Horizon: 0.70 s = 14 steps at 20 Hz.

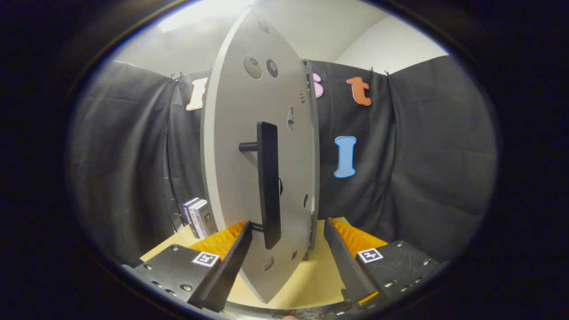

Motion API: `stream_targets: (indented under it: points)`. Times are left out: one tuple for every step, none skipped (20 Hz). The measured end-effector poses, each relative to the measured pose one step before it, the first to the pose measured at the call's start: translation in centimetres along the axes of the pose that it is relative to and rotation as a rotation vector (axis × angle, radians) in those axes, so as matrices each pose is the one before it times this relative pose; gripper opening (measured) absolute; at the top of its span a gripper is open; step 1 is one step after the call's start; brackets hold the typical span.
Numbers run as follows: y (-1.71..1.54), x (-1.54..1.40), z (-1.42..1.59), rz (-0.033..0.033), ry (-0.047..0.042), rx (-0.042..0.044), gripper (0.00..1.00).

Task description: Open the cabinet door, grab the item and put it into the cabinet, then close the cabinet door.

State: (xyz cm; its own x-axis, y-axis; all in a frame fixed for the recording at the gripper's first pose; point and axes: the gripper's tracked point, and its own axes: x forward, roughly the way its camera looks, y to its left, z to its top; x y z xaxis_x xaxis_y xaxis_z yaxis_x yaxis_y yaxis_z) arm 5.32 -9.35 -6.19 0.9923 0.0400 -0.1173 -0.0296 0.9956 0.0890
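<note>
Cabinet door (240, 133) stood swung out toward me, edge-on between the spread fingers of my gripper (288, 242). Its long dark handle (269, 184) ran upright just ahead of the fingers, and the left finger (231, 258) was close beside the handle's lower end, while the right finger (344, 258) stayed apart from the door. Nothing was pinched. A small stack of boxes (198, 217) stood on the wooden table (306, 280), left of the door and beyond the left finger.

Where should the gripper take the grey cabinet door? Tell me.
Grip the black vertical bar handle at mid-length, fingers on either side. It stands off the grey cabinet door on posts, leaving room behind. The open gripper already straddles its lower end.
</note>
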Motion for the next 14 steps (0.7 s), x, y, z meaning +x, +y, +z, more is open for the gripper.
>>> stream_targets:
  points:
    - [0.757,0.456,-0.050,0.01145,0.00247,0.00516,0.97]
    - [0.559,0.579,0.020,0.01390,-0.00012,0.00447,0.97]
    - [0.671,0.358,-0.076,0.01302,0.00029,-0.00061,0.98]
    - [0.655,0.439,0.092,0.01253,-0.00009,-0.00273,0.98]
    - [0.556,0.495,0.230,0.01359,-0.00062,-0.00081,0.98]
    - [0.737,0.494,-0.151,0.01124,-0.00056,-0.00108,0.98]
    - [0.643,0.674,0.058,0.01175,-0.00239,0.00025,0.99]
    - [0.801,0.881,-0.143,0.01511,0.00352,0.00595,1.00]
    - [0.905,0.788,-0.010,0.01450,0.00114,0.01078,1.00]
    - [0.841,0.675,-0.124,0.01527,0.00264,0.00472,1.00]
    - [0.853,0.887,0.029,0.01288,0.00036,0.00243,1.00]
    - [0.708,0.822,-0.022,0.00970,0.00100,0.00149,1.00]
    - [0.597,0.876,0.038,0.00624,-0.00108,-0.00052,1.00]
    - [0.587,0.953,-0.082,0.00460,-0.00060,-0.00043,1.00]
